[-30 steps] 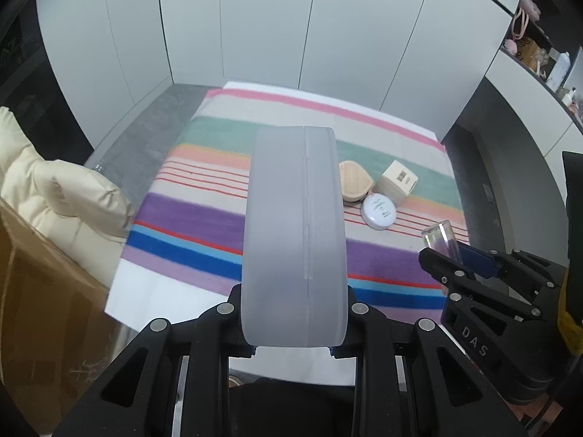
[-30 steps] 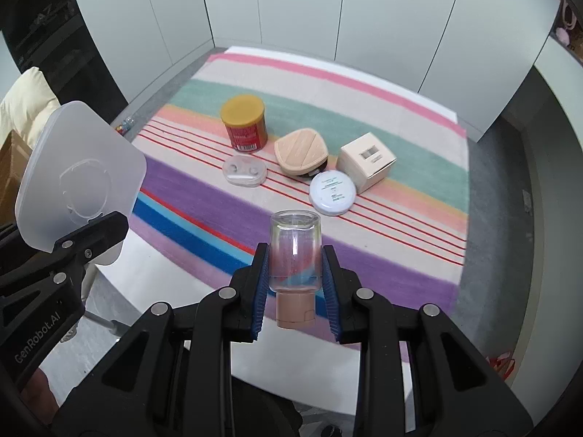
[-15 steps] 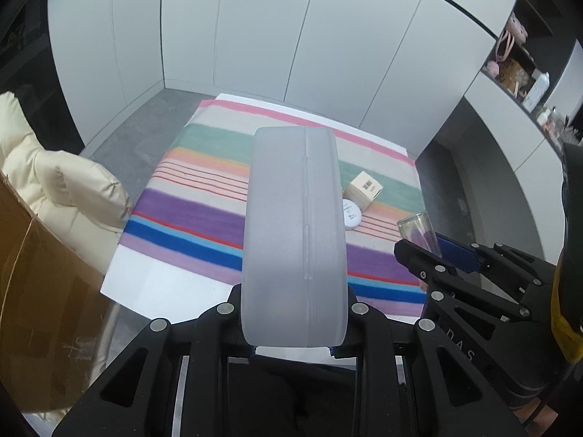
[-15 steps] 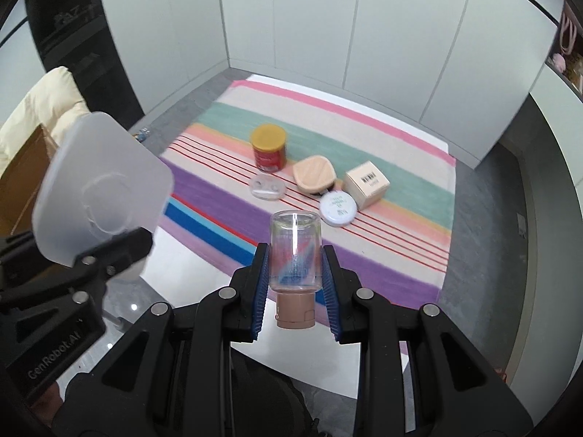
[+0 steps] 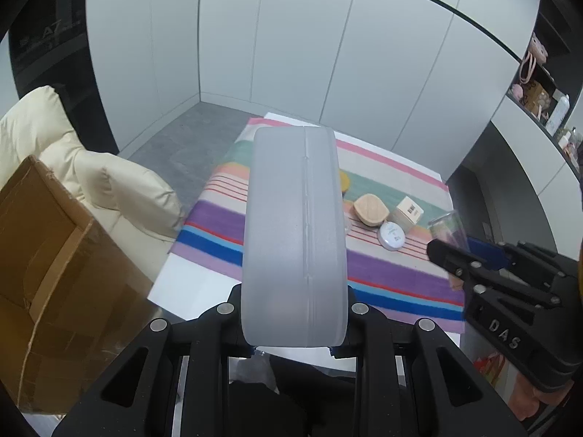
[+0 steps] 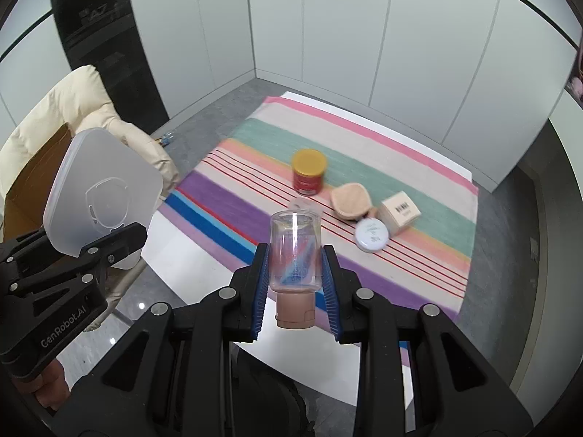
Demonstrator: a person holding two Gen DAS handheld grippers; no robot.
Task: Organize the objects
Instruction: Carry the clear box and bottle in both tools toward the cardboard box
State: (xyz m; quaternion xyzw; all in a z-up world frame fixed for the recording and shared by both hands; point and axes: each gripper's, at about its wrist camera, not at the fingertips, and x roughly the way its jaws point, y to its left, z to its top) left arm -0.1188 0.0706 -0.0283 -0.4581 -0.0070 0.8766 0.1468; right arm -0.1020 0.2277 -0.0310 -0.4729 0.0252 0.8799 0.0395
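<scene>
Leftmost, the left claw (image 6: 120, 235) is clamped on a frosted translucent case (image 6: 102, 189), rounded at its corners with a faint oval emblem pressed into its flat face; in the left wrist view the case (image 5: 295, 236) shows edge-on, a thick pale slab with a seam down its rim, filling the middle of the picture. At nine o'clock from it sit a cream padded coat (image 5: 91, 178) and a brown cardboard box (image 5: 54, 273).

Toward the middle, the right claw (image 6: 295, 273) grips a clear bottle (image 6: 295, 251) by its sides, its tan cap (image 6: 294, 309) pointing back at the camera and blue and red streaks showing through the clear wall.

Beyond both, the desk (image 6: 204, 266) carries a striped cloth (image 6: 400, 167). On it, going left to right, stand a red tin with a yellow lid (image 6: 309, 171), a small clear item (image 6: 302, 204) too blurred to name, a tan compact (image 6: 351, 200), a round white jar lid (image 6: 371, 235) at five o'clock of the compact and just beside it, and a beige carton (image 6: 400, 213) at the right end.

Against the frames a second ago, both claws have pulled back and up: the cloth and its things look smaller and farther, and more floor, coat and box come into view. Both holds are unchanged.
</scene>
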